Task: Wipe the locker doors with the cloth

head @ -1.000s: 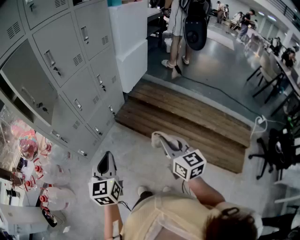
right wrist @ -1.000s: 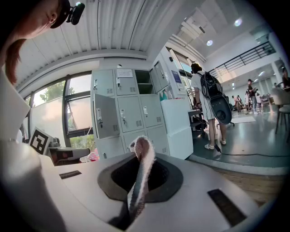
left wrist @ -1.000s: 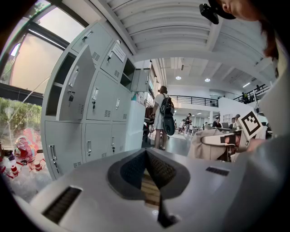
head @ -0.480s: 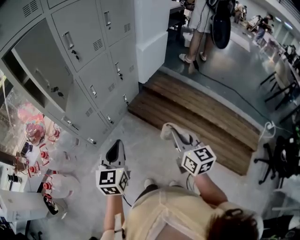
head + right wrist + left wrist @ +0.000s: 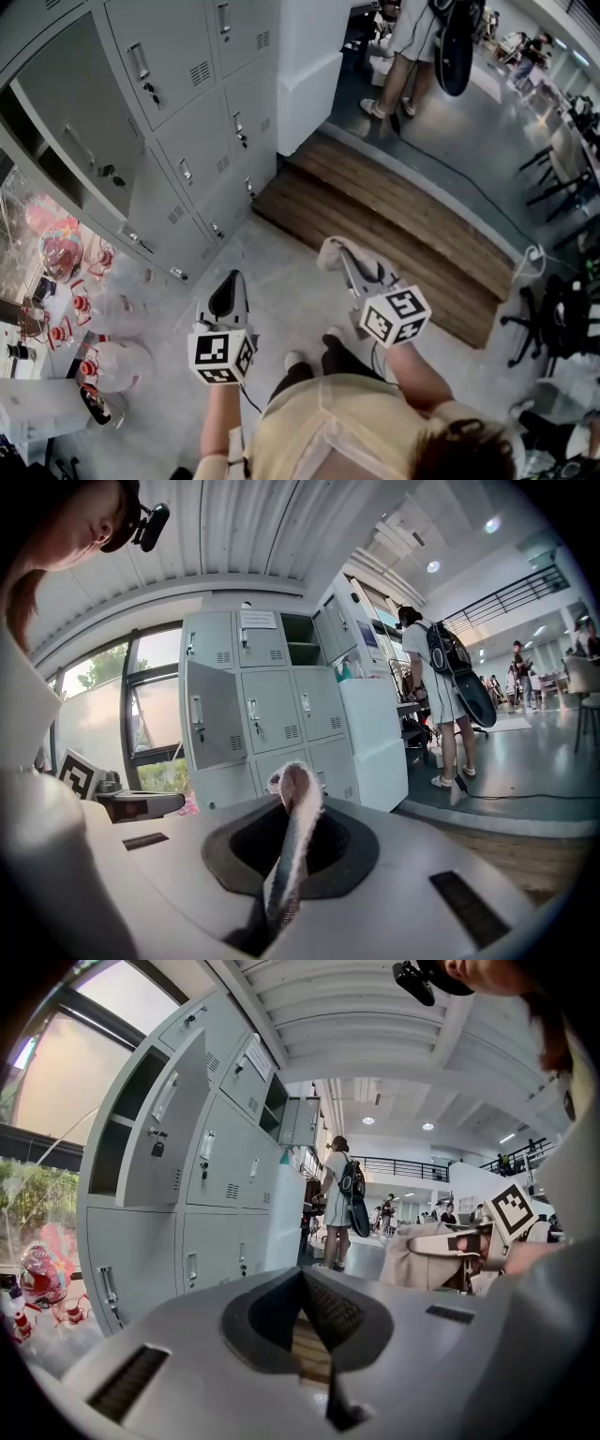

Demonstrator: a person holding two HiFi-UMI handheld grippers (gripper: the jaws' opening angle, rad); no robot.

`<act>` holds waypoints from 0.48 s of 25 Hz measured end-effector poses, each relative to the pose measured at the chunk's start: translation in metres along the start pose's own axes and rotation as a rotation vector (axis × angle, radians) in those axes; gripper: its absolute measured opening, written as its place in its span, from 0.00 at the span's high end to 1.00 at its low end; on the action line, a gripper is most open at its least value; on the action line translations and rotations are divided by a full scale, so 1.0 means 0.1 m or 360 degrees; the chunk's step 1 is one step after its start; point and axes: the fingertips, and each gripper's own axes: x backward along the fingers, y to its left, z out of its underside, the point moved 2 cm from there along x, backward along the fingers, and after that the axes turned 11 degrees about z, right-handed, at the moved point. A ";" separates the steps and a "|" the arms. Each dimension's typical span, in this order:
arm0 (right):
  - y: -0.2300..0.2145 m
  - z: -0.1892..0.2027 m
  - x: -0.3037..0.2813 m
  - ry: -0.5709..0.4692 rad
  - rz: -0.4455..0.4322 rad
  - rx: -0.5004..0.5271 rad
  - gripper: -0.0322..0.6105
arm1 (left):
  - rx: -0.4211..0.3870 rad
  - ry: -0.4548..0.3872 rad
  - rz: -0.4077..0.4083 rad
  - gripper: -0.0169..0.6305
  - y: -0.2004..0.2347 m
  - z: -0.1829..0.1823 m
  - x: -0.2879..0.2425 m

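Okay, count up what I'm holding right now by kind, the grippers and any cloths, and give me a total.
Hand-held grippers: 2, the left hand-held gripper and the right hand-held gripper
Cloth: 1, pinched in the right one's jaws
Total: 3

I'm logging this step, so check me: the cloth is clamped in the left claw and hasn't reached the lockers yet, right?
Not quite. The cloth is clamped in the right claw, not the left, as the right gripper view shows; the left claw is shut on nothing. The cloth hasn't reached the lockers yet.
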 end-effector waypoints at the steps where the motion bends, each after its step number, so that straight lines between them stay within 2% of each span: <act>1: -0.03 -0.01 -0.07 0.0006 -0.0001 0.0000 0.93 | 0.0007 0.0000 -0.0006 0.99 0.02 0.00 -0.05; 8: -0.24 -0.09 -0.56 -0.0005 -0.0067 0.0003 0.93 | -0.0001 0.0021 -0.0086 0.99 0.13 -0.07 -0.51; 12: -0.55 -0.22 -0.84 0.0004 -0.0105 0.0008 0.93 | 0.0033 0.0016 -0.0117 0.99 0.07 -0.14 -0.89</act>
